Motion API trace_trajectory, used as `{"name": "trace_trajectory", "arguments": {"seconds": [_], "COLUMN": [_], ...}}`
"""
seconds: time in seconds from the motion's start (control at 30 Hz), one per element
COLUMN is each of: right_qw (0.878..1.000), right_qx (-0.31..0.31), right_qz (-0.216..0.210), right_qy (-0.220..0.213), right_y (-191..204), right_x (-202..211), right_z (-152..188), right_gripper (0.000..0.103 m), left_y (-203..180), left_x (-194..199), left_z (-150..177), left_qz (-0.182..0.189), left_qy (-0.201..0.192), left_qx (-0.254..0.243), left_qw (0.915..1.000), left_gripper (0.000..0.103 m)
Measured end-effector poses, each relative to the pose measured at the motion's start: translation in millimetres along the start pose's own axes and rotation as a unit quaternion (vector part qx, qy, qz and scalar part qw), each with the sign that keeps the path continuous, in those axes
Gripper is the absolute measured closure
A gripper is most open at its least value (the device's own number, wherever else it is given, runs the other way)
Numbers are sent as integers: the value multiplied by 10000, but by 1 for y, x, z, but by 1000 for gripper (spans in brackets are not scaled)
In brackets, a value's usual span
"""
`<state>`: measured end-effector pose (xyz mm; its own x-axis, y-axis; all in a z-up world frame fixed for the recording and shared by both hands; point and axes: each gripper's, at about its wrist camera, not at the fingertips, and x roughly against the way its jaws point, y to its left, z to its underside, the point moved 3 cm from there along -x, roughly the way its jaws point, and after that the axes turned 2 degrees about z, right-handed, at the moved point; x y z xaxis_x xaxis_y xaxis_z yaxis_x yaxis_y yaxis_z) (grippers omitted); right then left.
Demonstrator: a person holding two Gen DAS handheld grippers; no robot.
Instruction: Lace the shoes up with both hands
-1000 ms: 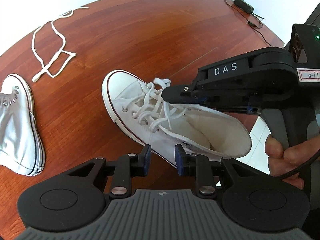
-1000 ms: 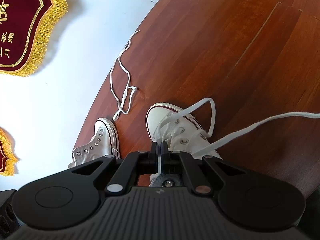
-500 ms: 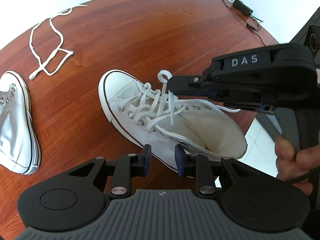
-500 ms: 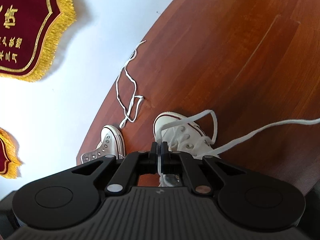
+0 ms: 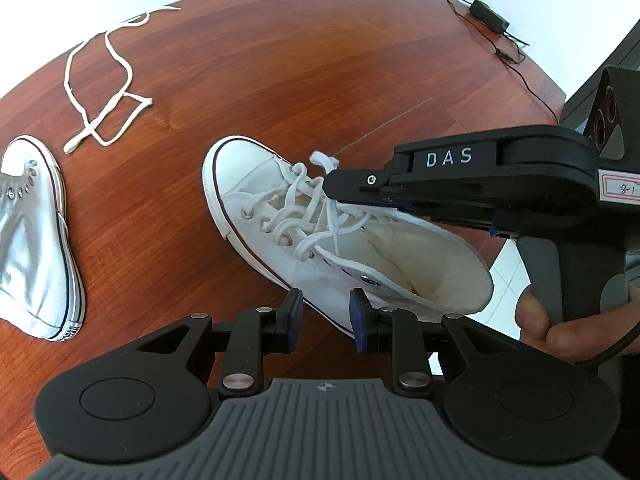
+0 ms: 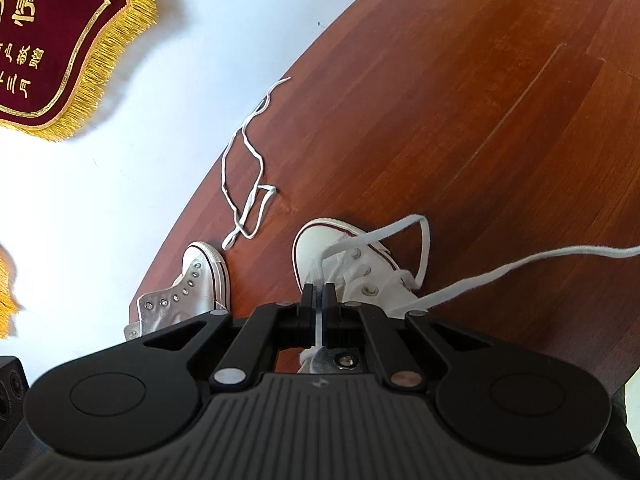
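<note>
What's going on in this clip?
A person is lacing a white high-top shoe on a wooden table with handheld tongs. The right tongs are shut on one end of the shoe's lace, held over the eyelets. The left tongs stand partly open at the shoe's ankle side, gripping nothing. A second, unlaced shoe and a loose lace lie to the side.

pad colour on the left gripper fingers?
Blue pads, black fingers; clearest in the left wrist view.

Both views downward (sharing sneaker point(image 5: 280, 216))
</note>
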<state>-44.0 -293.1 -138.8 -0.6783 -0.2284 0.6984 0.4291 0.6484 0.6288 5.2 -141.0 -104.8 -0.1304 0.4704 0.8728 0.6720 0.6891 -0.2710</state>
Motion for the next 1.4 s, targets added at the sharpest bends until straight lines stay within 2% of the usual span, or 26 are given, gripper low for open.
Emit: {"name": "trace_trajectory", "arguments": {"seconds": [0.33, 0.6, 0.93, 1.07, 1.17, 1.4], "right_qw": [9996, 9993, 9992, 9967, 9958, 9996], "right_qx": [-257, -222, 280, 796, 878, 130], "right_qz": [-56, -209, -109, 104, 75, -37], "right_qy": [-36, -238, -270, -154, -250, -230], "right_y": [-5, 2, 13, 24, 25, -2], "right_x": [-3, 15, 19, 17, 16, 4], "right_z": [4, 0, 5, 8, 7, 6], "right_gripper": [100, 100, 100, 100, 100, 100], "left_y": [1, 2, -1, 0, 0, 0], "left_x": [0, 2, 4, 5, 5, 5], "left_z": [3, 3, 2, 3, 4, 4], "left_qz": [-10, 31, 119, 114, 118, 81], "left_qy": [41, 3, 27, 34, 33, 36], "left_qx": [5, 56, 46, 70, 79, 103], "left_qw": [10000, 10000, 9999, 9999, 9999, 9999], "left_gripper": [75, 75, 75, 75, 75, 75]}}
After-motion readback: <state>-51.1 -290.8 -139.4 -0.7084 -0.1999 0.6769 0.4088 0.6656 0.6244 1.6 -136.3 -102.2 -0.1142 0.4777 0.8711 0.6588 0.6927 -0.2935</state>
